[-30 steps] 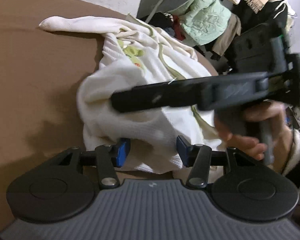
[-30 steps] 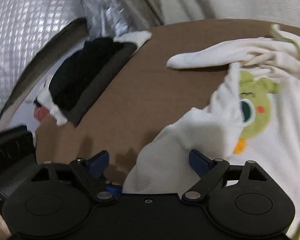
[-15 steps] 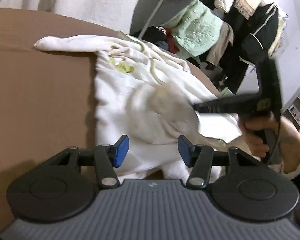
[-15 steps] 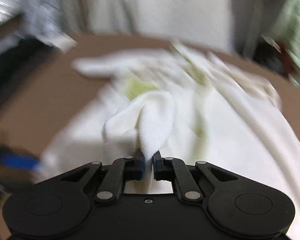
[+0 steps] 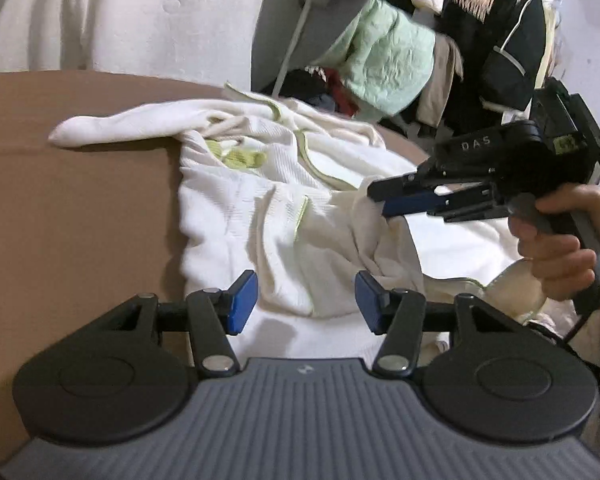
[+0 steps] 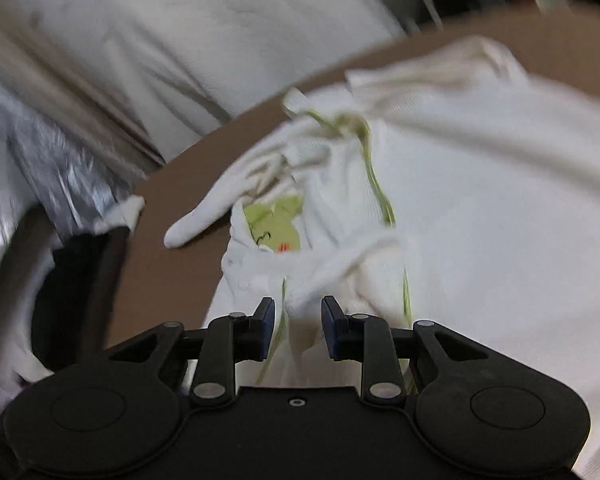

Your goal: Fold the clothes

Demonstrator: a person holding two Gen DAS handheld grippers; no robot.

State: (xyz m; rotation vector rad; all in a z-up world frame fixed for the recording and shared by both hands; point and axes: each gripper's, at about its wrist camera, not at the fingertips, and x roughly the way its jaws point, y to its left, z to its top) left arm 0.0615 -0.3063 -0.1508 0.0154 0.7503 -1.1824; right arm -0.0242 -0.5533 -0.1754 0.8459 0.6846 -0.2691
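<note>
Since half a second ago: right gripper (image 6: 298,326) swung right of the frog print (image 6: 276,226), jaws just reopened, fabric fold loose between. Left gripper (image 5: 306,300) half-spread, empty. White sweatshirt (image 5: 284,208) crumpled on brown table (image 5: 80,200), sleeve (image 5: 112,130) lying lengthwise leftward of print.

– What can you read from where you stand?

– Only one word. On the black body of your right hand-held gripper (image 5: 384,200), seen in the left wrist view, pale raised letters spell "DAS", just behind its fingers.

– And the yellow-green sticker further back on that hand-held gripper?

– Too small for you to make out. The small emblem on your left hand-held gripper (image 5: 306,300) is a mark, not letters.
</note>
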